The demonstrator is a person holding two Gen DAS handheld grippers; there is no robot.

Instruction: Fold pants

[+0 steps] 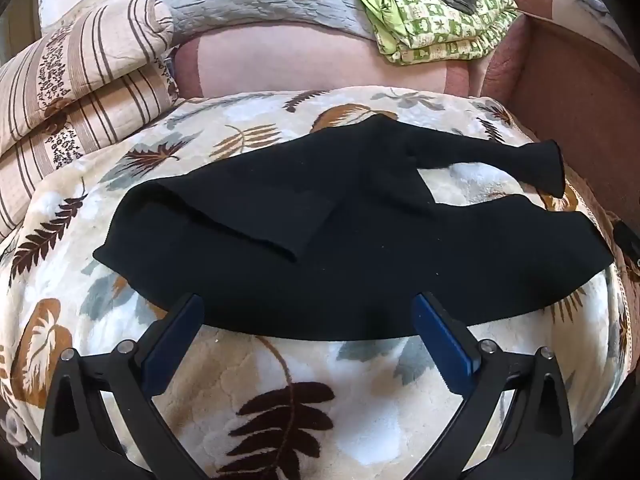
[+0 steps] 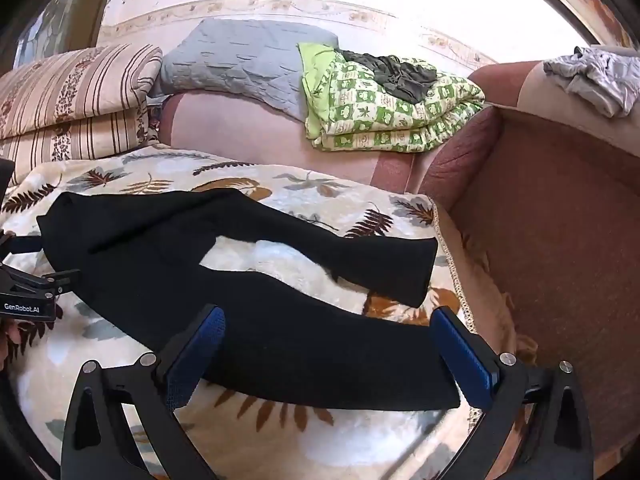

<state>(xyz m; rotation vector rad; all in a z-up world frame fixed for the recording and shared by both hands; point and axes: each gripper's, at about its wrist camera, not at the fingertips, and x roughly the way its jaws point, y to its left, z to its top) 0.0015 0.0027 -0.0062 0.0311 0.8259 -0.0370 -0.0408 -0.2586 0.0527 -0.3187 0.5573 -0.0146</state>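
Black pants (image 1: 360, 240) lie spread on a leaf-patterned fleece blanket (image 1: 280, 380), waist to the left with a flap of cloth folded over it. Both legs run to the right and are split apart. My left gripper (image 1: 309, 300) hovers open at the near edge of the waist part, nothing between its blue pads. In the right wrist view the pants (image 2: 160, 260) stretch across the blanket (image 2: 352, 196). My right gripper (image 2: 328, 314) stands open over the near leg, its pads apart on either side of the cloth. The left gripper's black body (image 2: 28, 304) shows at the left edge.
Striped pillows (image 2: 72, 92) are stacked at the back left. A grey quilt (image 2: 248, 56) and a folded green checked blanket (image 2: 392, 112) lie on the pink sofa back. A brown armrest (image 2: 540, 220) rises on the right, with a grey garment (image 2: 596, 76) on top.
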